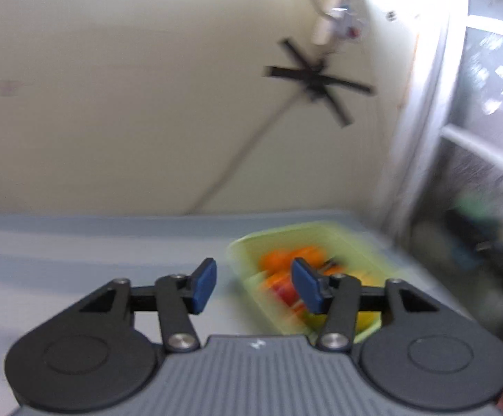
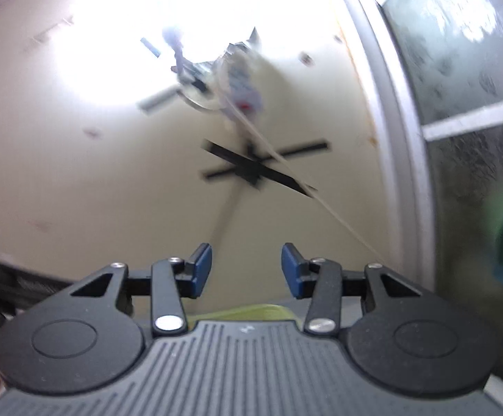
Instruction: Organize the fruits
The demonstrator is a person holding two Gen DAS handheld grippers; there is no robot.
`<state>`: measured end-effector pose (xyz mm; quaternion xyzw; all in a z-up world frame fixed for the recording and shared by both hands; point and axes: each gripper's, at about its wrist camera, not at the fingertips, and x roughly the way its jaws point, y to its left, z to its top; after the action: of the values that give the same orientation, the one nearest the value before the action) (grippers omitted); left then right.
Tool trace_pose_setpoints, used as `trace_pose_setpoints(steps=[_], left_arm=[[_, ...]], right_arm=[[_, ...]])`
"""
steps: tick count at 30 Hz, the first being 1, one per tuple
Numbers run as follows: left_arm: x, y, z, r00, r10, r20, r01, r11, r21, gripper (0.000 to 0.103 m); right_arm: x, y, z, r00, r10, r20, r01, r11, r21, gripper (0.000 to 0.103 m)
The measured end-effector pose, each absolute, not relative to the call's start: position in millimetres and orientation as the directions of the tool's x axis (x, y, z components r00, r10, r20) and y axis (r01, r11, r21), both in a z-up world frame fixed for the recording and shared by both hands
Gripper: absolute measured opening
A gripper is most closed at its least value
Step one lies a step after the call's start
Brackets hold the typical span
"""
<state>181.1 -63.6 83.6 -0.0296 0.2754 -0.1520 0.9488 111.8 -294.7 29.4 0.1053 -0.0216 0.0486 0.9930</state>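
- Left gripper (image 1: 254, 286) sits nearest the lens, blue pads (image 1: 204, 286) spread wide, nothing between them, touching nothing.
- Fruits (image 1: 288, 270) lie just ahead and slightly right of the left fingers: blurred orange, red and yellow pieces, kinds not clear.
- They sit in a green tray (image 1: 348, 242) on the grey table (image 1: 78, 249); tray's long axis runs away from the camera, angled to the right.
- Right pad overlaps the tray in view; contact cannot be told through the blur.
- Right gripper (image 2: 247, 270) is also released and empty, aimed up at the wall (image 2: 78, 173) and window (image 2: 459, 69).
- Only a green sliver of tray shows below its fingers.
- Judgement: left hand is better placed for a pick.
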Motion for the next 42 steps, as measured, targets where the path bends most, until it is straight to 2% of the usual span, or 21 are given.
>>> trace_pose_setpoints(steps=[2,5,9,10,11,12,13,16,22,24,27,42], left_arm=[[156,-49,68,0.814,-0.173,-0.554,0.172,0.984,-0.054,0.056],[124,-33,40,0.794,-0.021,-0.608,0.054,0.998,0.037,0.060],[87,-20,14,0.750,0.014,-0.662,0.018,0.999,0.041,0.062],[80,-21,12,0.748,0.021,-0.663,0.020,0.998,0.054,0.069],[71,-22,8,0.747,0.028,-0.664,0.024,0.997,0.069,0.085],[66,-20,7,0.751,0.024,-0.660,0.031,0.997,0.071,0.090],[59,-21,7,0.759,0.019,-0.651,0.036,0.997,0.072,0.094],[44,-21,8,0.779,0.014,-0.627,0.038,0.997,0.068,0.097],[28,-18,7,0.778,-0.046,-0.627,0.070,0.997,0.014,0.103],[24,-18,6,0.773,-0.062,-0.632,0.081,0.997,0.002,0.103],[17,-20,5,0.769,-0.072,-0.635,0.096,0.995,0.003,0.103],[-2,-15,24,0.847,0.041,-0.531,0.003,0.997,0.082,0.103]], right_arm=[[93,-277,29,0.985,0.165,0.042,-0.170,0.967,0.189,0.051],[71,-251,14,0.968,0.245,-0.053,-0.230,0.952,0.203,0.057],[48,-225,-16,0.950,0.235,-0.208,-0.178,0.949,0.260,0.058],[41,-222,-22,0.945,0.229,-0.233,-0.156,0.944,0.292,0.060],[35,-221,-26,0.939,0.228,-0.256,-0.138,0.935,0.326,0.065],[29,-219,-31,0.933,0.229,-0.276,-0.124,0.928,0.351,0.065],[23,-215,-35,0.929,0.224,-0.295,-0.111,0.928,0.356,0.065],[11,-207,-40,0.918,0.200,-0.343,-0.076,0.936,0.343,0.065],[-23,-203,-36,0.924,0.150,-0.351,-0.020,0.938,0.347,0.067],[-33,-201,-36,0.930,0.130,-0.345,-0.004,0.939,0.344,0.073],[-39,-200,-35,0.933,0.116,-0.340,0.007,0.940,0.341,0.073],[-36,-211,-34,0.929,0.143,-0.341,0.000,0.921,0.389,0.074]])
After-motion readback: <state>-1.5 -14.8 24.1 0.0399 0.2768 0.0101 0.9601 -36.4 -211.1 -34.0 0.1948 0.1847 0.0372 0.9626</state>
